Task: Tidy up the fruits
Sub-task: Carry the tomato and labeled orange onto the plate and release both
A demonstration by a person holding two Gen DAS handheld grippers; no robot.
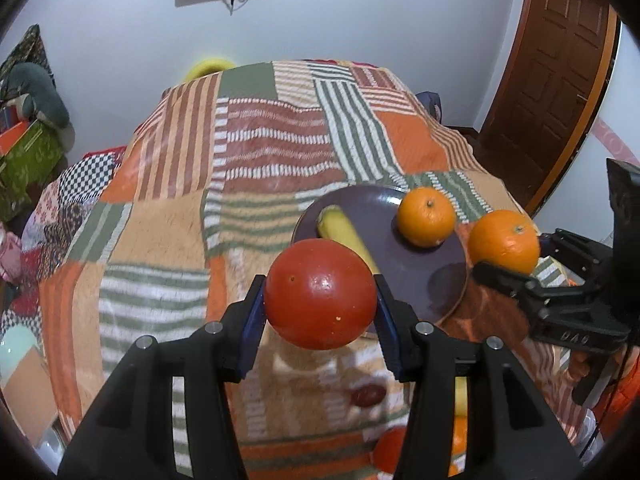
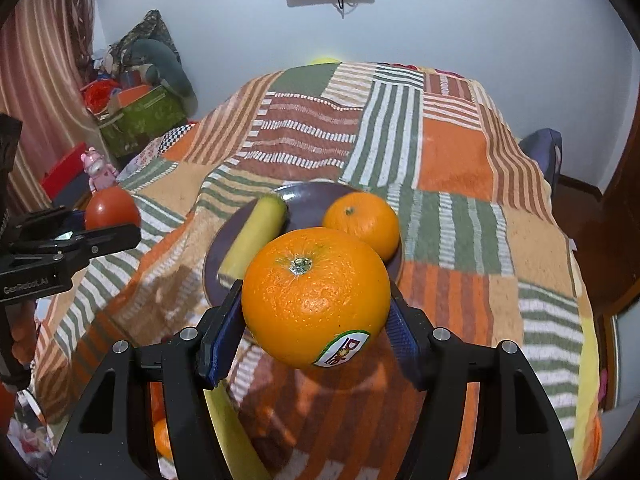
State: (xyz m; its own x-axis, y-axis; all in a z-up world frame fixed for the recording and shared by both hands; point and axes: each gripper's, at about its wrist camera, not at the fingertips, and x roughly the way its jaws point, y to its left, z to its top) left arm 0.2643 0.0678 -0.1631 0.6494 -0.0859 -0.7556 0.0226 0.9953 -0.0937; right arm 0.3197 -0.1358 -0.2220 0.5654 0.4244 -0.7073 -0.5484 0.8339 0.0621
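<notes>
Right now both grippers are loaded. The left gripper (image 1: 320, 300) has its jaws clamped on a red tomato (image 1: 320, 294), blue pads pressed against either side, and holds it in the air just in front of the near-left rim of a dark purple plate (image 1: 424, 276). The right gripper (image 2: 316, 308) has its jaws clamped on a large orange (image 2: 316, 296) with a Dole sticker on its lower right side, stem end facing the camera; it hangs over the near edge of the same plate (image 2: 304, 196). On the plate lie a piece of banana (image 2: 256, 236), on the left side and pointing away, and a smaller orange (image 2: 362, 222) on the right side, the two apart. The plate rests on a striped patchwork blanket (image 2: 452, 160) in orange, green and brown that covers the table. From the left wrist view, more fruit shows low down beneath the gripper, mostly hidden. A wooden door (image 1: 560, 80) stands at the far right.
</notes>
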